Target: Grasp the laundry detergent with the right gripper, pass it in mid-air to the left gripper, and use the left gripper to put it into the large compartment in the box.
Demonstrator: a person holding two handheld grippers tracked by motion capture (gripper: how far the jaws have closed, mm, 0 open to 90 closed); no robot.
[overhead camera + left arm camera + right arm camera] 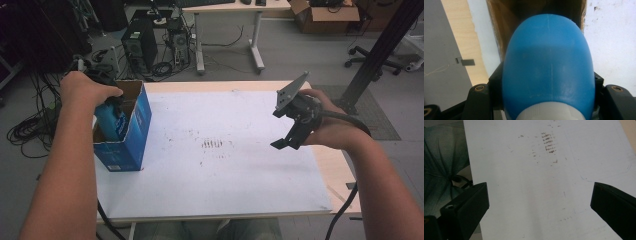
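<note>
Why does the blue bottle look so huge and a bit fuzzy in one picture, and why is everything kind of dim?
In the left gripper view the blue bottle sits right against the lens, so it looks giant and soft, with a darker band across its top. In the high view the light is dull and the box looks grainy. In the right gripper view the white board is dim and the near jaws blur.

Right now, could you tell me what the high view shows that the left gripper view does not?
High view alone: the blue outside of the box standing at the table's left edge, and the right gripper, open, above the white table. Left gripper view alone: the blue bottle's white cap end and moulded seam, clamped between the jaws. Both: bottle, brown box interior, white tabletop.
</note>
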